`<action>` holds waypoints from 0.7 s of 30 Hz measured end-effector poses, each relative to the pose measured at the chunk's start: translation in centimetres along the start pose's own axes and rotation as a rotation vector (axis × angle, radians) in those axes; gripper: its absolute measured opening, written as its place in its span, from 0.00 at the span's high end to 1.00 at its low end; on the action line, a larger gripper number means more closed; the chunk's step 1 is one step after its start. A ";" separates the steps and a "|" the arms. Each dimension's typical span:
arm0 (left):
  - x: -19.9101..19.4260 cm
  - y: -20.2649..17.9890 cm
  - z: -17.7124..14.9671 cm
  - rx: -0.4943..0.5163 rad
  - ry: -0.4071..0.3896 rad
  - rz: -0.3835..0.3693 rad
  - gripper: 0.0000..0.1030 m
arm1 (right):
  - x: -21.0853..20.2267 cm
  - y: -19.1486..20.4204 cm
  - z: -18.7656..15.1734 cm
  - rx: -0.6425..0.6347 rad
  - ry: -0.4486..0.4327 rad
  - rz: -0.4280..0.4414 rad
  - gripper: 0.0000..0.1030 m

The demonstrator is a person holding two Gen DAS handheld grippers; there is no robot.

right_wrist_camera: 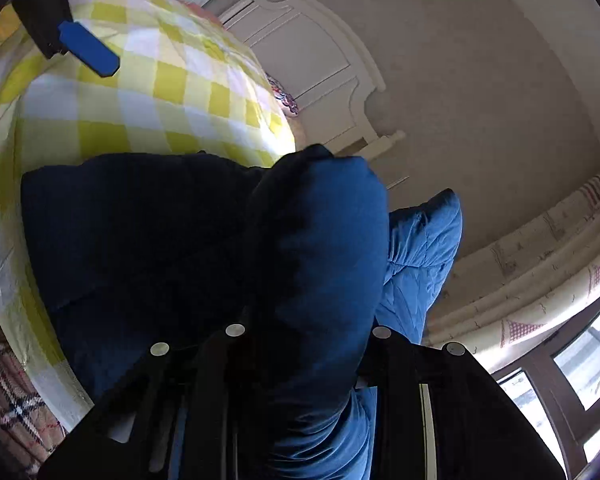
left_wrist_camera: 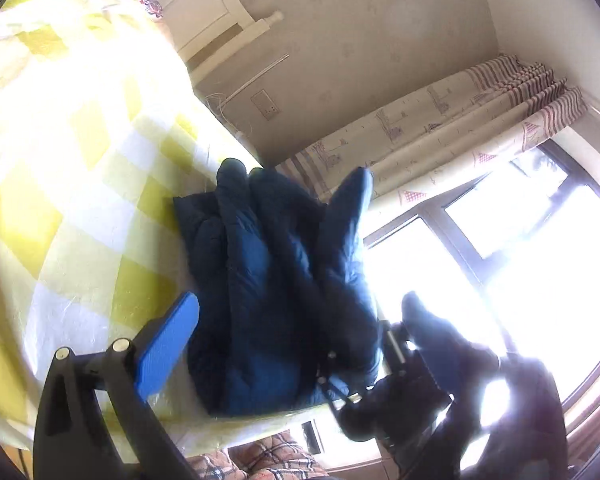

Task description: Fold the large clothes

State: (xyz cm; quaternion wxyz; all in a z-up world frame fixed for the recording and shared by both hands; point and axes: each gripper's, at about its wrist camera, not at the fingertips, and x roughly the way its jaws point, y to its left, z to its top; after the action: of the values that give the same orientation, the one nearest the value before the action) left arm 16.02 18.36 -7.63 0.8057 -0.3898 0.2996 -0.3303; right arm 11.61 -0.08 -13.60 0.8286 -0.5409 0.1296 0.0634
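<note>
- The blue padded jacket (left_wrist_camera: pixel 276 288) lies bunched at the bed (left_wrist_camera: pixel 80 168) edge nearest the window (left_wrist_camera: pixel 520 240)
- The right gripper (right_wrist_camera: pixel 304 312) is clamped on a thick fold of it, lifting it off the checked cover
- The left gripper (left_wrist_camera: pixel 260 340) shows one blue finger (left_wrist_camera: pixel 168 348) beside the jacket, empty; its width can't be told, probably wide

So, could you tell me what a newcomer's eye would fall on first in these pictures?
Most striking is the dark blue padded jacket, bunched near the edge of a bed with a yellow-and-white checked cover. In the right wrist view a fold of it bulges up between the fingers of the right tool. Bright windows under a patterned curtain glare behind the bed.
</note>
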 end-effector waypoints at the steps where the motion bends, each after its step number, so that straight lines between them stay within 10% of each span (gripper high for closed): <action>1: 0.0 0.4 0.0 -0.020 0.010 -0.011 0.02 | -0.2 1.0 0.1 -0.006 -0.014 -0.021 0.69; 8: 8.9 -1.7 3.2 -0.060 0.204 -0.120 0.02 | -2.4 -1.0 -2.1 0.127 -0.117 -0.025 0.69; 17: 21.7 -6.3 7.0 0.088 0.391 0.044 0.02 | -3.7 -0.5 -2.9 0.132 -0.165 -0.005 0.69; 21: 26.2 -8.6 6.5 0.302 0.530 0.284 0.03 | -3.7 0.5 -3.0 0.109 -0.177 -0.021 0.69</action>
State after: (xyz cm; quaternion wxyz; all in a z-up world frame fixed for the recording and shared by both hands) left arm 34.04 -2.98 -3.06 0.7864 -0.1209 0.4976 -0.3455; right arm 7.50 -2.45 -14.16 0.8656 -0.4887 0.0534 0.0951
